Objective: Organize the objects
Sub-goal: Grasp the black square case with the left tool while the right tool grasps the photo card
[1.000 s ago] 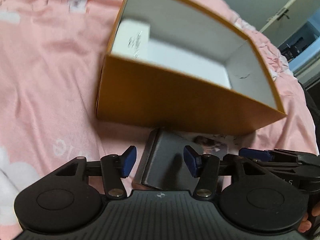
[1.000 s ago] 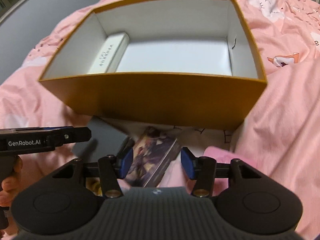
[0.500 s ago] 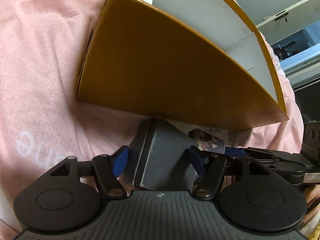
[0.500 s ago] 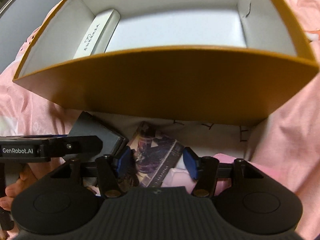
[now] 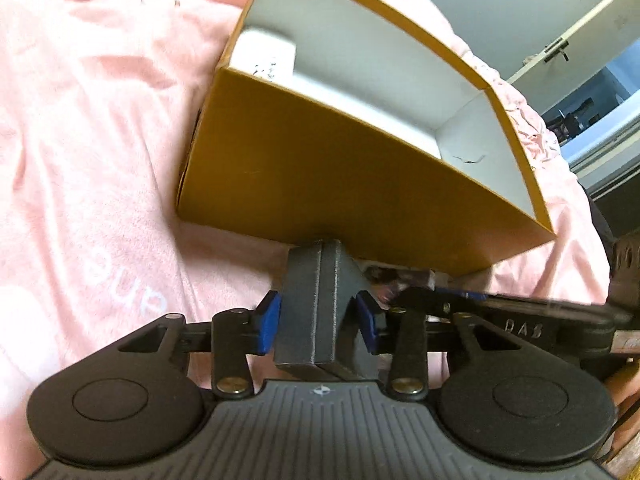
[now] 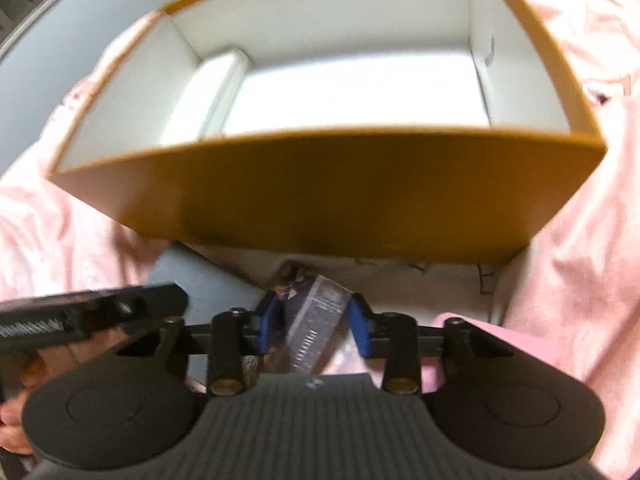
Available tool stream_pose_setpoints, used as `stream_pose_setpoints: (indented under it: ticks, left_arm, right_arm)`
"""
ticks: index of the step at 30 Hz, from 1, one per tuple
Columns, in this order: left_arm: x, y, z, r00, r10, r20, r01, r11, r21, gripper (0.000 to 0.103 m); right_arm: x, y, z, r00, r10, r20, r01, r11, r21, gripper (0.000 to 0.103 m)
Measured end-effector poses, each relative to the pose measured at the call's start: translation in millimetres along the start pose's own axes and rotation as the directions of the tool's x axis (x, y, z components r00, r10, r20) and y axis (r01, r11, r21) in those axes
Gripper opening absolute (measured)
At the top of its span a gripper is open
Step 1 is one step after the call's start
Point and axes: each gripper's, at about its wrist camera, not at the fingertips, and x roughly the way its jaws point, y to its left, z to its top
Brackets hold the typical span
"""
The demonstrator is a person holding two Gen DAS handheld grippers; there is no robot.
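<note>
An open orange box point(image 5: 320, 168) with a white inside stands on the pink bedspread; it fills the upper half of the right wrist view point(image 6: 320, 196) too. A white carton point(image 5: 266, 58) lies along its left wall, also seen in the right wrist view point(image 6: 208, 96). My left gripper point(image 5: 318, 320) is shut on a dark grey box point(image 5: 316, 300) and holds it tilted just in front of the orange box. My right gripper point(image 6: 314, 328) is shut on a printed dark card box point(image 6: 310, 320), lifted at an angle. The grey box point(image 6: 200, 276) shows to its left.
The pink bedspread point(image 5: 88, 160) lies all around the orange box. A pink item point(image 6: 504, 336) sits low right of my right gripper. A doorway and white door point(image 5: 592, 64) stand at the far right. A grey wall point(image 6: 48, 32) is at the upper left.
Both grippers have closed on their boxes and lifted them off the bedspread. The orange box now sits lower in both views, with more of its inside showing.
</note>
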Motion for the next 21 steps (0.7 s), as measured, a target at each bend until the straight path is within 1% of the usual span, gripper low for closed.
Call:
stream_pose_setpoints:
  ticks: [2, 3, 6, 8, 10, 11, 12, 14, 17, 21]
  left_arm:
    - [-4.3, -1.8, -2.6, 1.0, 0.011, 0.001, -0.011, 1.0, 0.011, 0.046]
    - [-5.9, -0.5, -3.4, 1.0, 0.009, -0.004, -0.009, 1.0, 0.001, 0.045]
    - [-5.4, 9.8, -5.2, 0.999, -0.036, -0.017, 0.034, 0.996, -0.076, 0.044]
    - [-1.9, 17.3, -4.8, 0.998, -0.058, -0.02, 0.055, 0.99, -0.132, 0.044]
    - [2.9, 21.6, -2.3, 0.997, -0.073, -0.029, 0.067, 0.983, -0.171, 0.044]
    - [5.6, 23.1, -1.3, 0.996, -0.079, -0.034, 0.072, 0.98, -0.183, 0.044]
    - [8.8, 23.9, -0.7, 0.996, -0.083, -0.039, 0.074, 0.979, -0.192, 0.045]
    - [12.9, 24.0, 0.6, 0.996, -0.074, -0.044, 0.064, 0.978, -0.197, 0.045]
    - [17.7, 25.7, 3.5, 0.997, -0.071, -0.044, 0.06, 0.975, -0.215, 0.047]
    - [21.3, 26.7, 2.6, 0.997, -0.057, -0.045, 0.046, 0.975, -0.219, 0.049]
  right_arm:
    - [-4.8, 7.0, 0.3, 0.999, 0.026, 0.019, -0.026, 1.0, 0.003, 0.035]
    - [-6.2, 8.7, -1.0, 0.999, 0.033, 0.024, -0.033, 0.999, 0.008, 0.035]
    - [-5.3, 8.9, -3.6, 0.999, 0.043, 0.034, -0.044, 0.998, 0.051, 0.036]
    - [4.0, 1.2, -4.6, 0.997, 0.081, 0.008, -0.081, 0.986, 0.147, 0.036]
    - [7.9, -9.6, -9.5, 0.993, 0.12, -0.019, -0.112, 0.964, 0.239, 0.036]
    - [12.5, -14.2, -11.9, 0.99, 0.133, -0.038, -0.117, 0.953, 0.278, 0.035]
    - [16.7, -14.2, -12.7, 0.99, 0.134, -0.053, -0.113, 0.949, 0.293, 0.035]
    - [20.8, -15.7, -16.9, 0.989, 0.133, -0.07, -0.105, 0.945, 0.309, 0.033]
    - [20.6, -13.9, -17.2, 0.99, 0.123, -0.072, -0.096, 0.949, 0.301, 0.027]
    - [16.1, -10.8, -15.8, 0.992, 0.106, -0.065, -0.084, 0.957, 0.279, 0.027]
